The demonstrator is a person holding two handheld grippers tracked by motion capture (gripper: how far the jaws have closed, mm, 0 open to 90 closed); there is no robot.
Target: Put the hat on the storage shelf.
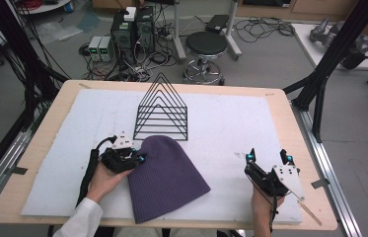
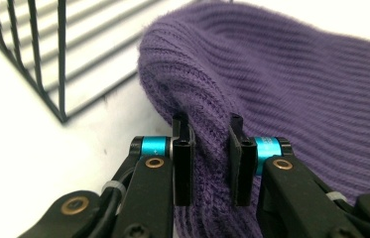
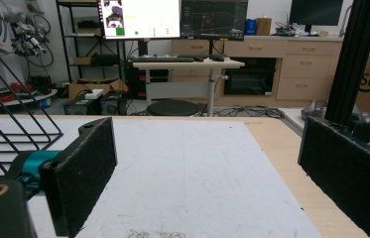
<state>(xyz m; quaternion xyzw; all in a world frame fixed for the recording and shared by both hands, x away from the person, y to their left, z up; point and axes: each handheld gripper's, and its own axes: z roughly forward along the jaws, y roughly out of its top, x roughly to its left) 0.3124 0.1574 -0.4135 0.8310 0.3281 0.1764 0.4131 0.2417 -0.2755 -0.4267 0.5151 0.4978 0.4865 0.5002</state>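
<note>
One hat, one rack, two grippers on one surface.

A single purple knit beanie [image 1: 167, 178] lies in the lower middle of the high view, and one black wire rack [image 1: 162, 109] stands above it at centre, with six triangular frames countable. Two hand-held grippers show: the left hand-held gripper [image 1: 139, 157] at lower left, the right hand-held gripper [image 1: 269, 158] at lower right. One white mat [image 1: 231, 123] covers the one wooden surface [image 1: 280, 106]. One round stool [image 1: 205, 55] stands at upper centre.

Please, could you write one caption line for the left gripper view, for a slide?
Left gripper pinching the rounded edge of a purple knit beanie, beside a black wire rack.
</note>
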